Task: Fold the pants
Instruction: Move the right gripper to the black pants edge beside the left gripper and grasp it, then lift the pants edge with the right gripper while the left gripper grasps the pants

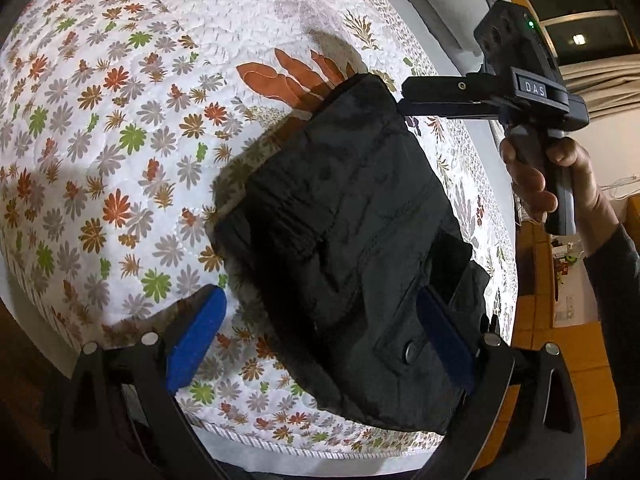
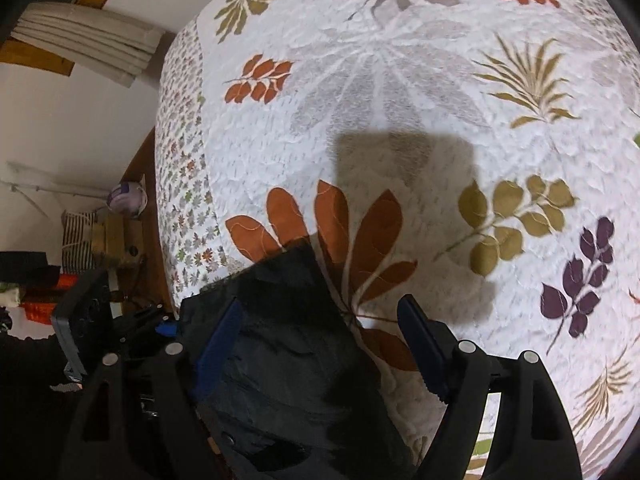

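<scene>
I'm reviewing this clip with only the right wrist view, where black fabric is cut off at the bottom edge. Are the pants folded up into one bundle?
Observer: Yes. The left wrist view shows the whole pants, a compact folded black bundle on the floral quilt, close to the bed's edge.
Operator: Is the left gripper holding it?
Observer: No. The left gripper is open, with one blue finger over the quilt and the other over the bundle's near corner.
Operator: How does my gripper look from there?
Observer: The right gripper has its tips at the bundle's far corner, with a hand on its handle.
</scene>
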`<control>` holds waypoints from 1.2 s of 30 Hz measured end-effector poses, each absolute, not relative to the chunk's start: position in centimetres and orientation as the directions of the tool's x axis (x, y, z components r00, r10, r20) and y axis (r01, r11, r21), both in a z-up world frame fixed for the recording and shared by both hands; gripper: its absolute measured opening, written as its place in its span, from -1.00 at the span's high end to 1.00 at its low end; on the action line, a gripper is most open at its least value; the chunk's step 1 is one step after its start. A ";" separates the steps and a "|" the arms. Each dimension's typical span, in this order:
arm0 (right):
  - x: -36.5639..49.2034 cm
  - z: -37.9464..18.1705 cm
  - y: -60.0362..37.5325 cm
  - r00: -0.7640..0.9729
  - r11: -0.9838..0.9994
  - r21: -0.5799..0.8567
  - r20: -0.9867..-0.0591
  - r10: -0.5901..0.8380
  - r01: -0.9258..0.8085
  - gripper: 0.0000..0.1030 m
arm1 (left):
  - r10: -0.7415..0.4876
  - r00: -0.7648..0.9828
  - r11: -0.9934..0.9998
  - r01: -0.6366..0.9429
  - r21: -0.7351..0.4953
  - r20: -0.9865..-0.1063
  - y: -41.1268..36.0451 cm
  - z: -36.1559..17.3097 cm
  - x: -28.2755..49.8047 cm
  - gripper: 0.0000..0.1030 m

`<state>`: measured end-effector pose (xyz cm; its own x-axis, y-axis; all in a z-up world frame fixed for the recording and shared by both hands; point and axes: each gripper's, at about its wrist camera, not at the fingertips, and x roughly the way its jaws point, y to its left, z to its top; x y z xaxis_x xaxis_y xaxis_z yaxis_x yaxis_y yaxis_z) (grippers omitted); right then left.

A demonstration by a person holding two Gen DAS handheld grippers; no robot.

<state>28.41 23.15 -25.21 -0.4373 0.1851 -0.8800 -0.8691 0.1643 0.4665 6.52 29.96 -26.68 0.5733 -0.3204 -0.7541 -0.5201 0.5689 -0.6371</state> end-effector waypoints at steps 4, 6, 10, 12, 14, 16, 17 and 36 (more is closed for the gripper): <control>28.2 -24.8 23.7 -0.438 0.150 0.466 -0.880 0.185 -0.872 -0.57 | -0.313 0.565 0.587 -0.517 -0.623 -0.764 29.7 -26.7 6.5 -0.87; 28.1 -24.5 23.9 -0.440 0.148 0.468 -0.878 0.189 -0.871 -0.57 | -0.309 0.563 0.593 -0.517 -0.618 -0.767 29.6 -26.6 6.6 -0.87; 28.2 -24.2 23.8 -0.435 0.149 0.464 -0.880 0.191 -0.873 -0.57 | -0.307 0.562 0.594 -0.517 -0.616 -0.768 29.4 -26.6 6.8 -0.87; 28.2 -24.1 23.7 -0.436 0.148 0.463 -0.881 0.183 -0.874 -0.57 | -0.306 0.563 0.594 -0.517 -0.616 -0.768 29.4 -26.5 6.7 -0.87; 28.1 -24.1 23.7 -0.439 0.145 0.464 -0.882 0.172 -0.874 -0.57 | -0.310 0.575 0.579 -0.518 -0.630 -0.757 29.5 -26.5 6.6 -0.87; 28.0 -24.2 23.6 -0.445 0.145 0.467 -0.881 0.162 -0.872 -0.57 | -0.324 0.610 0.534 -0.513 -0.672 -0.723 30.0 -26.5 6.1 -0.87; 28.0 -24.2 23.6 -0.449 0.144 0.470 -0.880 0.157 -0.871 -0.57 | -0.341 0.640 0.497 -0.499 -0.710 -0.689 30.4 -26.5 5.7 -0.87; 27.2 -27.7 23.6 -0.560 0.127 0.565 -0.825 0.074 -0.815 -0.61 | -0.428 0.792 0.095 -0.440 -0.893 -0.436 33.7 -30.0 4.3 -0.86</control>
<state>27.24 23.56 -27.67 -0.5602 0.0742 -0.8251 -0.8152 0.1273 0.5649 4.33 33.72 -30.03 0.7921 -0.4276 -0.4356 -0.4397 0.0953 -0.8931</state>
